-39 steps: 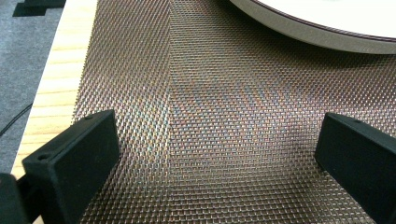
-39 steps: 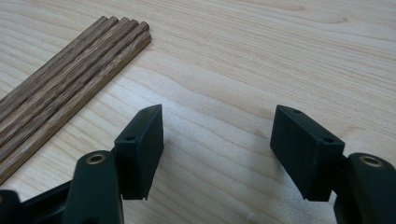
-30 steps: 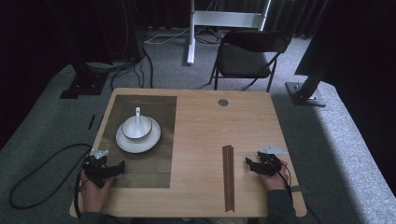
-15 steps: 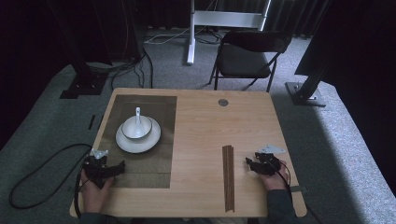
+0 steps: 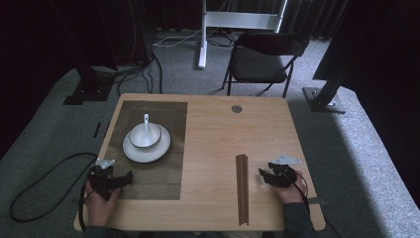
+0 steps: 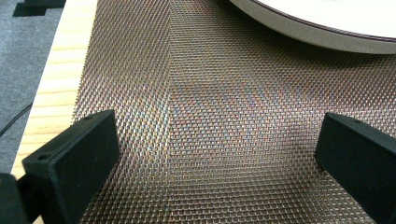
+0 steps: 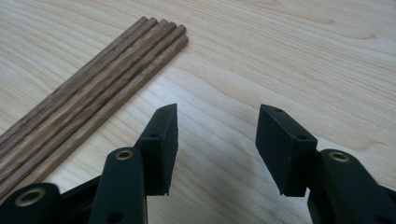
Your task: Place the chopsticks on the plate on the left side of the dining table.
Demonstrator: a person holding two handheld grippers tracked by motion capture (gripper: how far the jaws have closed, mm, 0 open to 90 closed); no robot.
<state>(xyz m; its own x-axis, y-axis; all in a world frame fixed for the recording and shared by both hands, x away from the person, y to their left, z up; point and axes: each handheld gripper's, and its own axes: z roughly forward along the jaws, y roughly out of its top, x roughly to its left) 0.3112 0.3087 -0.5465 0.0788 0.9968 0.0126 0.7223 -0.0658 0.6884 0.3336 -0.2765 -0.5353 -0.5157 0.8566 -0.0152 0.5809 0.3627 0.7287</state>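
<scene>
Wooden chopsticks [image 7: 88,79] at ten o'clock of the right gripper [image 7: 217,140]
Both grippers' jaws gape wide, empty; left gripper [image 6: 210,154] hovers over the woven mat [image 6: 224,140].

From the middle of your table [image 5: 213,148], a small round cap [image 5: 236,108] sits in the wood at 12 o'clock, near the far edge. Past it, at 1 o'clock, a black folding chair [image 5: 262,59] stands on the grey carpet [image 5: 346,148]. You have a white stand [image 5: 202,34] at 12, dark stand bases at 10 [image 5: 86,91] and 2 [image 5: 324,96], and a black cable [image 5: 39,183] looping on the floor at 8.
</scene>
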